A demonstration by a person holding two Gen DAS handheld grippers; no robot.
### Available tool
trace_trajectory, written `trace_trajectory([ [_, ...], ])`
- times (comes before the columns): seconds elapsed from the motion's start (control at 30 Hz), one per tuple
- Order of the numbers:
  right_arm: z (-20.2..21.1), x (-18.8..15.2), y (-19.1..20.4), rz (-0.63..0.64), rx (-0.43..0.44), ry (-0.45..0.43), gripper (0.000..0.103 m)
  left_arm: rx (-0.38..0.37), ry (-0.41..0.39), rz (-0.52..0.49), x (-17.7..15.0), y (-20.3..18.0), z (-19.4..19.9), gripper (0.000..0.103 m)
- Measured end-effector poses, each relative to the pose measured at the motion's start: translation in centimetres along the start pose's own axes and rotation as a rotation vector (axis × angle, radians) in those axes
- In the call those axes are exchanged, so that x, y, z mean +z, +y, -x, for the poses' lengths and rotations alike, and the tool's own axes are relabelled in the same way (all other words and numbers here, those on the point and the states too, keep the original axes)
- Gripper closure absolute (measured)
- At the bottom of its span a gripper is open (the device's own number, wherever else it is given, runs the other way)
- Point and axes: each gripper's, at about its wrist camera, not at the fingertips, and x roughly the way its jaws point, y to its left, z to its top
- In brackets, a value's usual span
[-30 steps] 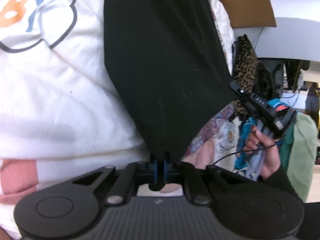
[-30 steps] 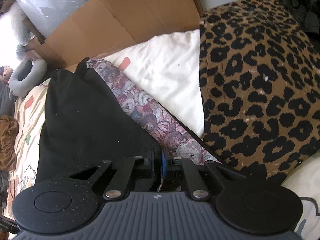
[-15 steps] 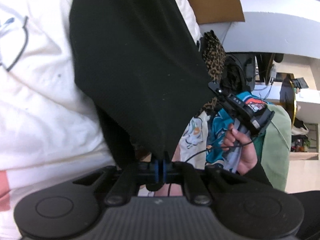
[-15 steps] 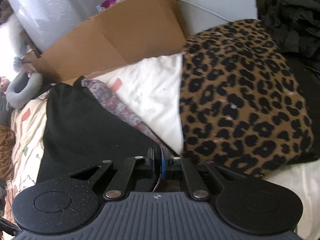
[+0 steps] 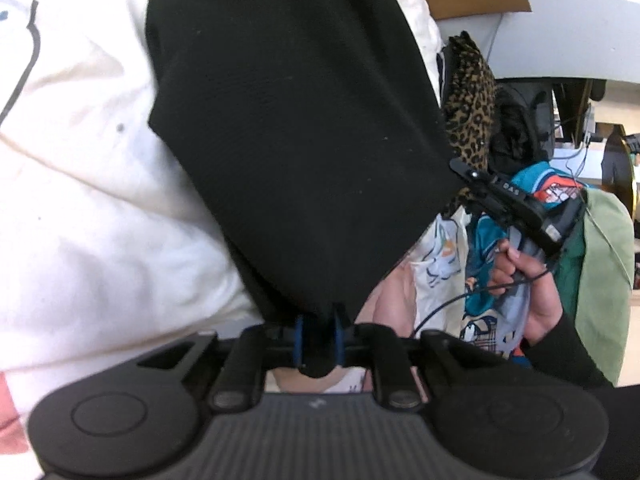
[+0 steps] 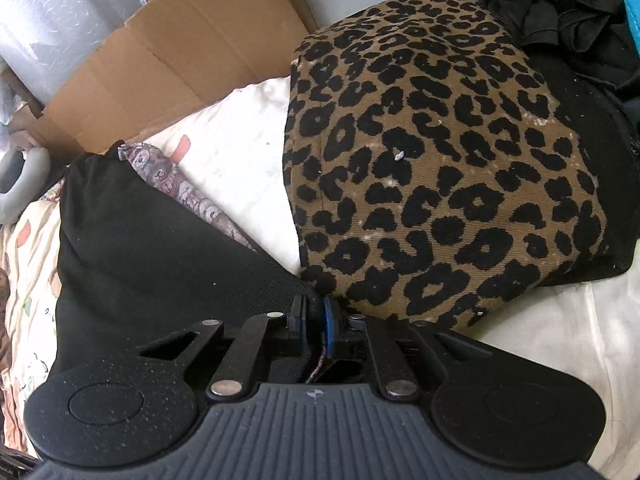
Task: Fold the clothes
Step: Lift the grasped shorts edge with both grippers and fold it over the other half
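Through my left wrist camera, my left fingers are pinching one edge of the black garment, which rises from them as a taut dark panel in front of the white bedding. To the right in that view my right hand grips the handle of the other tool, whose tip meets the far corner of the same cloth, so the piece is stretched between my two holds; a leopard-print cushion and a heap of bright clothes sit behind it. Through my right wrist camera, my right fingers are clamped on a corner of the black garment, a sliver of patterned fabric caught in with it. From there the cloth runs away to the left over a cartoon-printed sheet, with a bear-patterned cloth along its far edge, the leopard-print cushion just to the right and flattened cardboard behind. I judge I am partway through a fold, carrying one edge with both holds. The next move calls for keeping the two corners level and the edge tight, so the layer lands square rather than bunched.
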Motion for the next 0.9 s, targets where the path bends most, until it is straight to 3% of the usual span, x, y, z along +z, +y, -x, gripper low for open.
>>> trace_trajectory([
  [0.07, 0.0, -0.1, -0.1, -0.001, -0.002, -0.002, 0.094, -0.006, 0.010, -0.006, 0.0, -0.3, -0.3, 0.088],
  [0.13, 0.1, -0.2, -0.2, 0.010, -0.007, -0.001, 0.095, -0.019, 0.020, -0.007, 0.0, -0.5, -0.5, 0.099],
  [0.5, 0.9, 0.1, 0.6, 0.076, -0.053, -0.012, 0.099, -0.047, 0.039, -0.010, -0.2, -0.5, 0.0, 0.100],
  [0.67, 0.3, -0.1, 1.1, 0.094, -0.103, 0.005, 0.099, -0.012, 0.044, -0.021, -0.2, -0.2, -0.4, 0.100],
  [0.77, -0.3, -0.1, 0.7, 0.062, -0.103, 0.030, 0.098, 0.071, 0.049, -0.024, -0.1, 0.2, -0.7, 0.096],
  [0.9, 0.5, 0.3, 1.2, 0.067, -0.121, 0.005, 0.093, 0.125, 0.073, -0.027, 0.3, -0.3, 0.0, 0.091],
])
